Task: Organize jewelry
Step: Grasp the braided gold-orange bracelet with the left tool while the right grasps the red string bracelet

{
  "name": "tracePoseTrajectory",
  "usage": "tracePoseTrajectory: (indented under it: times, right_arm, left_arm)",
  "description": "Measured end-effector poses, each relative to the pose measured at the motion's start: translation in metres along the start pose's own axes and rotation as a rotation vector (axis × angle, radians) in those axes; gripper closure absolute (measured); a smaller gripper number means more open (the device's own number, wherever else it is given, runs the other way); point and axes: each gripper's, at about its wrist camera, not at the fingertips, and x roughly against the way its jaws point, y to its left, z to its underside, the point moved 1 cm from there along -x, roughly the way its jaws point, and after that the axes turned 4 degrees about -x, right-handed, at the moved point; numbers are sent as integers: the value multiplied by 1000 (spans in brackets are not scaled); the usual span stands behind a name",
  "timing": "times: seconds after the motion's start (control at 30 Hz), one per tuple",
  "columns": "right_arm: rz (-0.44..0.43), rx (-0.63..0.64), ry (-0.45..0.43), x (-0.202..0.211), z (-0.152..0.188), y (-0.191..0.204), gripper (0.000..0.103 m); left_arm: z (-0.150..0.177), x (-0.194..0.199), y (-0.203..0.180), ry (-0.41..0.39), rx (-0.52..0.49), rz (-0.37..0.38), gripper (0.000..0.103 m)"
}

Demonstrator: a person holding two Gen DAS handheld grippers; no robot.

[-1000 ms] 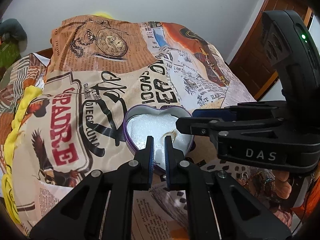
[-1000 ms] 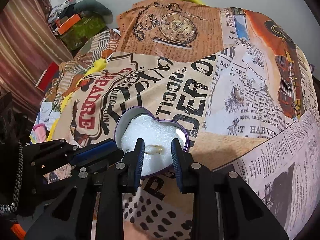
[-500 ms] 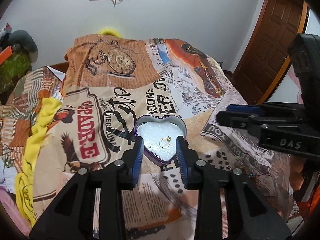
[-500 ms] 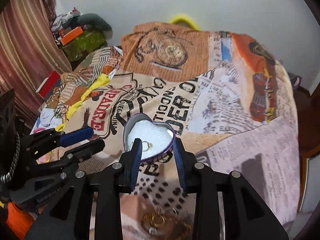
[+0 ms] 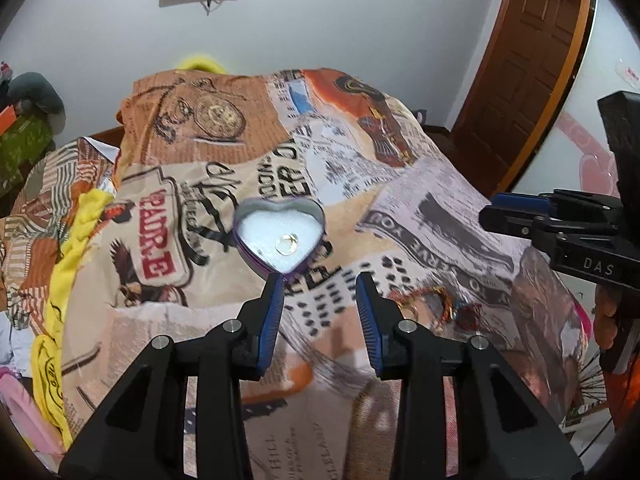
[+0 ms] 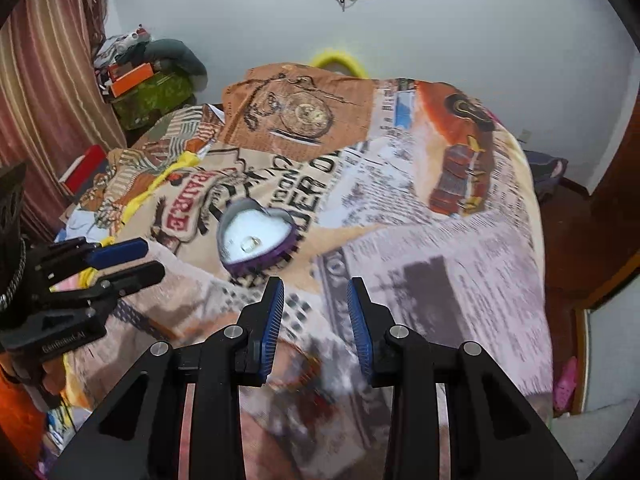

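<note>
- While the left gripper [image 5: 320, 280] hangs above the bedspread [image 5: 420, 208] with its jaws spread and nothing between them, loose jewelry [image 5: 436, 300] lies on the cloth just to its right.
- The right gripper [image 6: 316, 286] is likewise spread wide and empty, raised over the bedspread; the cloth under it is blurred.
- Just beyond the left fingertips sits a heart-shaped tin [image 5: 280, 236], open, with a white lining.
- A gold ring [image 5: 287, 245] lies inside the tin, apart from both grippers.
- Farther off are a wall [image 6: 440, 20] and a wooden door [image 5: 532, 60].
</note>
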Motion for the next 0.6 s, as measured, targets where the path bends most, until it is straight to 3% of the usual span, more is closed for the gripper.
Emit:
tracePoseTrajectory:
  times: [0.37, 0.47, 0.6]
  right_arm:
    - [51, -9, 29, 6, 46, -32, 72]
    - [59, -15, 51, 0, 59, -37, 65]
    - [44, -26, 65, -2, 71, -42, 65]
  left_arm:
    - [21, -40, -35, 105, -30, 58, 67]
    - [25, -50, -39, 123, -30, 60, 67]
    - [25, -61, -38, 145, -4, 95, 67]
